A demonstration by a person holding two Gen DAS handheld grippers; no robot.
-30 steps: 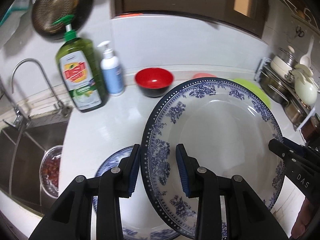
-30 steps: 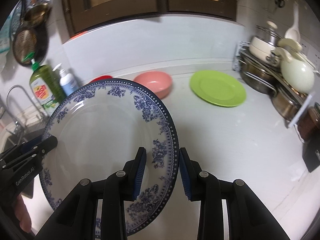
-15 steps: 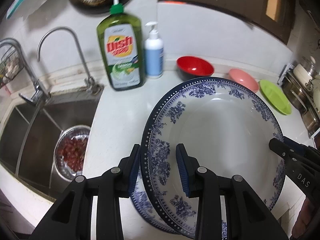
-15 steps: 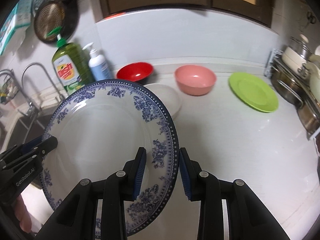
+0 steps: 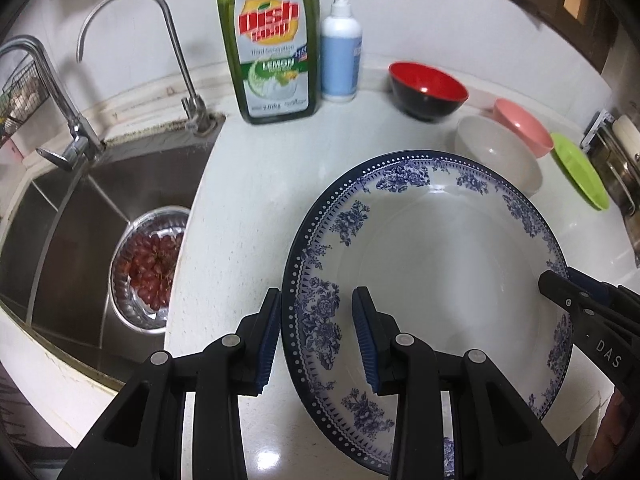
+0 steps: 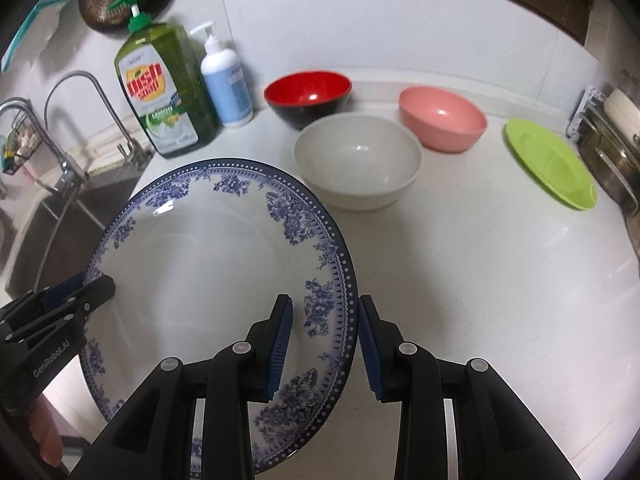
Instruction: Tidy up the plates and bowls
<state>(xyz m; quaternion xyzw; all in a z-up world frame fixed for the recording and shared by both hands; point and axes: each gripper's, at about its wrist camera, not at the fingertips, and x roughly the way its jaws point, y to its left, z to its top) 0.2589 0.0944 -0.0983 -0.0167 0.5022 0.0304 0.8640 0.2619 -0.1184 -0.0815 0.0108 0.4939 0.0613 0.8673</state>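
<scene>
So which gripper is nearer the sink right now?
Left. The left gripper grips the blue-patterned plate on the rim facing the sink; the right gripper grips the opposite rim, away from the sink, toward the white bowl.

Blue-floral plate (image 5: 440,264), tilted, above white counter (image 5: 248,200)

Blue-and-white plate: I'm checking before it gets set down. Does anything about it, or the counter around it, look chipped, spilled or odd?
Nothing stands out. The blue-and-white plate is tilted only because both tongs, left and right, hold it by opposite rims; no chip or crack shows. The white bowl, pink bowl, red bowl and green plate sit upright, unspilled.
</scene>
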